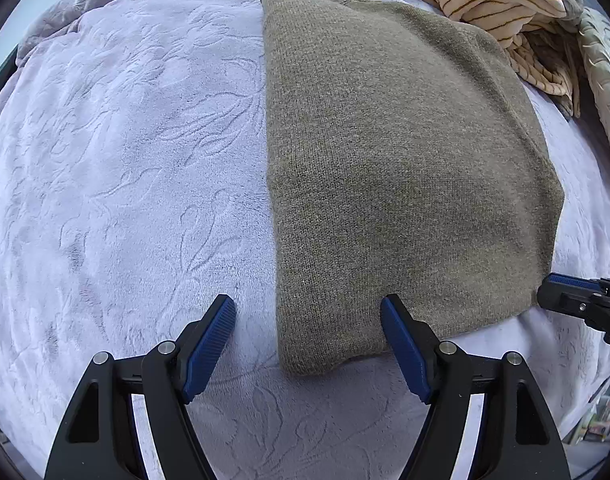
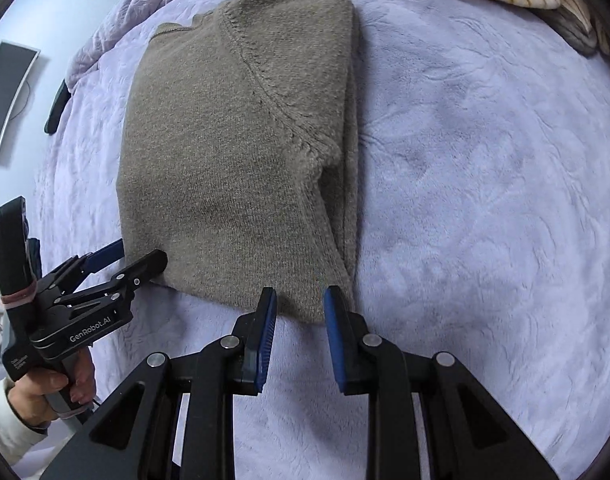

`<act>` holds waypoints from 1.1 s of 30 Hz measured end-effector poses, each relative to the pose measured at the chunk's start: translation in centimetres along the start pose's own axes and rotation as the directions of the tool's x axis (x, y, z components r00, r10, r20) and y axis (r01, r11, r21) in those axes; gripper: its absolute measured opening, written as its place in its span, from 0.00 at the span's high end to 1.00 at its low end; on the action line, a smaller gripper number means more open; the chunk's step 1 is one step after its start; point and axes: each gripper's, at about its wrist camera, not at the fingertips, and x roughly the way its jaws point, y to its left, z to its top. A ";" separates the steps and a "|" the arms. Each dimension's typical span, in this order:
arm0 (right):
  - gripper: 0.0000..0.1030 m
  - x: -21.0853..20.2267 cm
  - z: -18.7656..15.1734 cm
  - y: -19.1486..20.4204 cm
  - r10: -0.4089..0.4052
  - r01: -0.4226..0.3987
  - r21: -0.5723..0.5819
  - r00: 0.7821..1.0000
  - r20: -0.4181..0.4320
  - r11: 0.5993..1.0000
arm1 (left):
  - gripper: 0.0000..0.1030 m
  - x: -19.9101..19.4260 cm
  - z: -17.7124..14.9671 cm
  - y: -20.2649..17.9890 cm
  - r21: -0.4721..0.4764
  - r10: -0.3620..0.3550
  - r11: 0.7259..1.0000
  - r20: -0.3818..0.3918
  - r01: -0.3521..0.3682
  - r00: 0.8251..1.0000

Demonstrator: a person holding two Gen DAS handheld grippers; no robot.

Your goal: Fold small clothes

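- Item: olive knit sweater [image 1: 405,160], part-folded, sleeve tucked in, flat on lilac bed blanket [image 1: 125,160].
- L tongs [image 1: 309,320]: wide open, straddling near-left corner, gripping nothing.
- R tongs [image 2: 299,304]: narrow gap over near-right hem edge; can't tell if pads pinch it.
- Step, prob.: corner pickup for cross-fold.
- Next: you'd need both hem corners pinched, lifted together toward collar.

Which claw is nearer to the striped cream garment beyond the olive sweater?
Right. The right claw sits at the sweater's near hem corner on the side where the striped garment lies; the left claw is at the opposite near corner, farther away.
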 end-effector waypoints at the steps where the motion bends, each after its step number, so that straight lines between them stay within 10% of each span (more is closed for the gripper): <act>1: 0.71 -0.1 -0.1 -0.2 0.007 -0.007 0.013 1.000 0.000 1.000 | 0.26 0.0 0.0 0.0 0.000 0.000 1.000 -0.001 0.000 1.000; 5: 0.47 -0.8 -0.5 -0.9 -0.012 0.012 0.048 1.000 -0.004 0.999 | 0.26 -0.1 0.0 0.4 -0.007 -0.006 1.000 -0.007 0.006 1.000; 16: 0.43 -1.2 -1.4 -2.6 0.002 -0.001 0.110 1.000 -0.010 0.994 | 0.05 -0.1 0.6 1.7 -0.016 0.031 0.999 -0.029 -0.032 0.999; 33: 0.26 -3.6 3.1 -3.5 0.154 -0.160 0.078 0.984 0.085 0.984 | 0.05 -2.5 5.4 6.9 -0.133 -0.222 0.966 0.014 0.222 0.975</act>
